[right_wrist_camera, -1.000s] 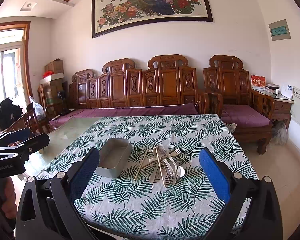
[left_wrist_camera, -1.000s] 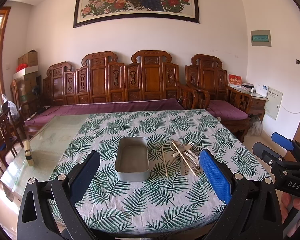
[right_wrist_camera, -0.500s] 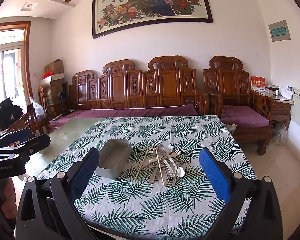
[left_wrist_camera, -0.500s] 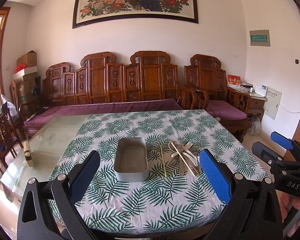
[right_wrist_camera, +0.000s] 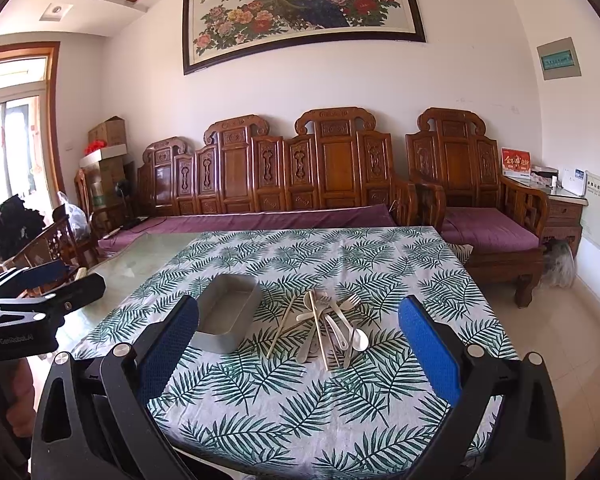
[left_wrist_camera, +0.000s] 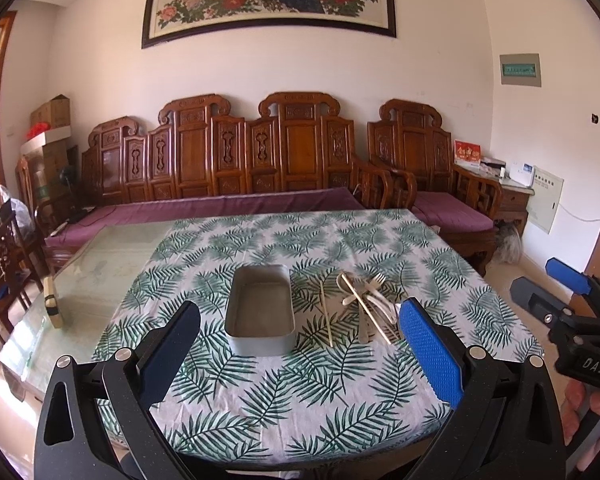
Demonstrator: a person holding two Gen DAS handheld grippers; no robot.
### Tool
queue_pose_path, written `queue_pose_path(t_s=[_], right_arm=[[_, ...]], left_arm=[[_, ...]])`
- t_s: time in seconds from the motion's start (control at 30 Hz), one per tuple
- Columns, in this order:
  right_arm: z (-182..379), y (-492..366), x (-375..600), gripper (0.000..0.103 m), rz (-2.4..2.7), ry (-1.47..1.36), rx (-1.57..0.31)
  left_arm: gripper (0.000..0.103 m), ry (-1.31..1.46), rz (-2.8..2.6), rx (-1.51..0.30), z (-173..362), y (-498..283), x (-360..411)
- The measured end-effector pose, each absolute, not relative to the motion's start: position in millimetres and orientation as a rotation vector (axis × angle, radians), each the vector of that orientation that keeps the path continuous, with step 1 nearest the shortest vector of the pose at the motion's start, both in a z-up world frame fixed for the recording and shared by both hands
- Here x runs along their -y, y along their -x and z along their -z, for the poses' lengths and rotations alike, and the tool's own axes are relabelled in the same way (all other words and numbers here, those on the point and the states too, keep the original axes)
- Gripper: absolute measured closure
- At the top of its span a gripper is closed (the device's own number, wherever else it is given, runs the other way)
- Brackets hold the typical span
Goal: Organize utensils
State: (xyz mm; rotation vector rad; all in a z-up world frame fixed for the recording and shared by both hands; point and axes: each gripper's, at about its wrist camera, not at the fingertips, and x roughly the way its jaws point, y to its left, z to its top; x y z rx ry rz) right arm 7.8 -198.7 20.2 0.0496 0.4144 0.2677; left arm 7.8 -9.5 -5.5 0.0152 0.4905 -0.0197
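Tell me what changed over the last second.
Almost nothing. Both grippers, left and right, stay open and empty, short of the table. The metal tray is still empty, and the utensil pile lies untouched beside it on the leaf-print cloth.

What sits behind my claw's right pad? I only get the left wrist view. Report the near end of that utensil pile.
Observer: The right wrist view shows the utensil pile whole. A pale spoon lies at its near end, with its bowl toward the camera.
Operator: Now give me the right claw's state.
Observer: The right claw is open, with its pads wide apart, and it holds nothing.
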Motion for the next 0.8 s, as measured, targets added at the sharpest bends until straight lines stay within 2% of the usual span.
queue_pose_path(t_s=[0.5,0.8], right_arm=[[15,-56,203,0.003,-0.309,-0.021,-0.482],[42,-105,210,0.014,-0.308,-0.016,-0.556]], left_arm=[[0.006,-0.03,0.073,-0.602,50,-52,6],[0.006,-0.016,0.114,-0.667,73,-90,2]])
